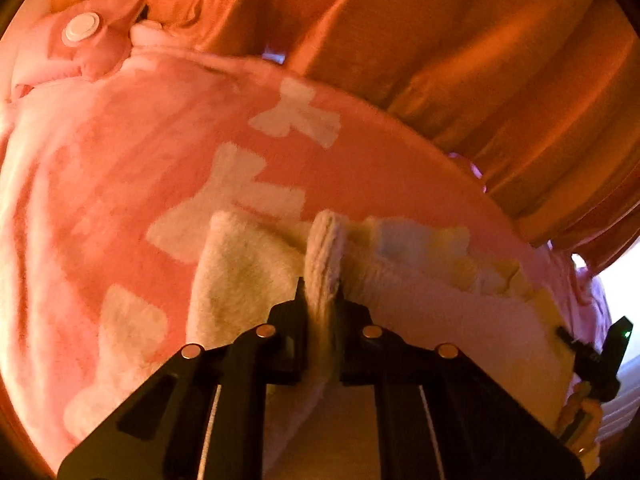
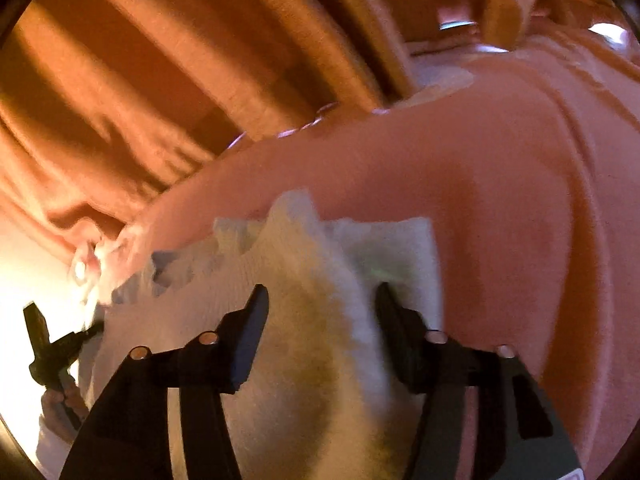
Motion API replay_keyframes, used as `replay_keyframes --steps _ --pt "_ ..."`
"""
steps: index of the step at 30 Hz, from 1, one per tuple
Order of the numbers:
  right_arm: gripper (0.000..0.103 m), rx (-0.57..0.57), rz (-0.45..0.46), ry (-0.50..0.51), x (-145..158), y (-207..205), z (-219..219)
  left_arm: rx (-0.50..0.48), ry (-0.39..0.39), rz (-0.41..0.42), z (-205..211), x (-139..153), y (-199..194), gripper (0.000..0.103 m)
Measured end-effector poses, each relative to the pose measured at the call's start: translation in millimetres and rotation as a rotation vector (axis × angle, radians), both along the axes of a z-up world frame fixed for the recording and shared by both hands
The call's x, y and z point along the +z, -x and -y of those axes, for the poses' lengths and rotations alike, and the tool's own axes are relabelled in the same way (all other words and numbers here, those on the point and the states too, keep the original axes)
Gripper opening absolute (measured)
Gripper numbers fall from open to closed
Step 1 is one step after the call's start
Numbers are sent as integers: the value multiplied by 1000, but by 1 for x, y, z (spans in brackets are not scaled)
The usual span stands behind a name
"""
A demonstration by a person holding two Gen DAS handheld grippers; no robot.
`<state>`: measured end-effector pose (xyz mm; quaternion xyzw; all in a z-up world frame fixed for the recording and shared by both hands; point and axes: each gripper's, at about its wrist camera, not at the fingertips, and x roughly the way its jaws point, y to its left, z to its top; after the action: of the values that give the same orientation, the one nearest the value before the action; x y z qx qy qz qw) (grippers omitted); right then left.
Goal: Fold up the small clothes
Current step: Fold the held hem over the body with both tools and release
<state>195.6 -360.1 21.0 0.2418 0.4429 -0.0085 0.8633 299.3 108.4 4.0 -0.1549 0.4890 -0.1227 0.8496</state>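
A small cream fleece garment [image 1: 248, 276] lies on a pink blanket with white bow shapes [image 1: 160, 140]. My left gripper [image 1: 322, 292] is shut on a raised fold of the cream garment, pinched between the black fingers. In the right wrist view the cream garment [image 2: 304, 320] bulges up between my right gripper's [image 2: 322, 292] fingers, which stand wide apart on either side of it. The right gripper shows at the right edge of the left wrist view [image 1: 600, 356]. The left gripper shows at the left edge of the right wrist view [image 2: 52, 348].
Orange curtains [image 1: 480, 60] hang behind the bed, also in the right wrist view [image 2: 160, 80]. A pink soft item with a white round button [image 1: 82, 28] lies at the blanket's far left. Bright light comes from the window side [image 2: 24, 280].
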Motion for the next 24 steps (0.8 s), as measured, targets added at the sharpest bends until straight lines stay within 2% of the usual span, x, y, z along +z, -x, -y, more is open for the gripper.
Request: replay_keyframes --steps 1,2,5,7,8,9,10,12,13,15,16,17,19,20,21,22,23,24 --pt "8 19 0 22 2 -3 -7 4 5 23 0 6 2 9" --pt "8 33 42 42 13 -1 -13 7 20 65 0 20 6 9" --pt "8 17 252 -18 56 20 -11 19 74 157 -3 56 13 9" --pt "7 -27 316 -6 71 28 -3 22 66 176 -2 64 11 9" --pt "7 -63 293 40 67 27 3 11 17 169 3 59 5 9" --pt "7 -81 218 103 54 20 7 -2 -32 149 9 49 -1 9" --pt "7 -92 92 155 27 8 12 -12 -56 128 12 38 -5 9" --pt "7 -97 -48 93 -12 -1 20 -1 -101 32 14 2 -14 9" --pt "7 -109 -33 72 -11 2 22 15 -100 5 13 -9 -14 9" --pt "7 -107 91 45 22 12 20 54 -52 15 4 -16 -7 9" --pt "7 -102 157 51 39 18 18 65 -43 20 1 -16 -5 9" --pt "7 -100 172 80 43 19 16 70 -39 16 0 -19 -5 9" --pt "7 -89 78 165 22 6 15 70 -43 2 1 -25 -7 10" --pt "7 -71 -48 171 -7 -5 15 68 -55 3 3 -24 -7 10" --pt "6 -73 -51 140 -15 -4 18 66 -62 4 4 -22 -7 12" --pt "9 -93 -33 129 -9 -1 22 65 -64 4 5 -19 -7 12" --pt "15 -106 -22 123 4 2 23 68 -54 7 4 -14 -3 13" --pt "19 -140 29 131 20 11 23 78 -36 14 1 -7 2 13"
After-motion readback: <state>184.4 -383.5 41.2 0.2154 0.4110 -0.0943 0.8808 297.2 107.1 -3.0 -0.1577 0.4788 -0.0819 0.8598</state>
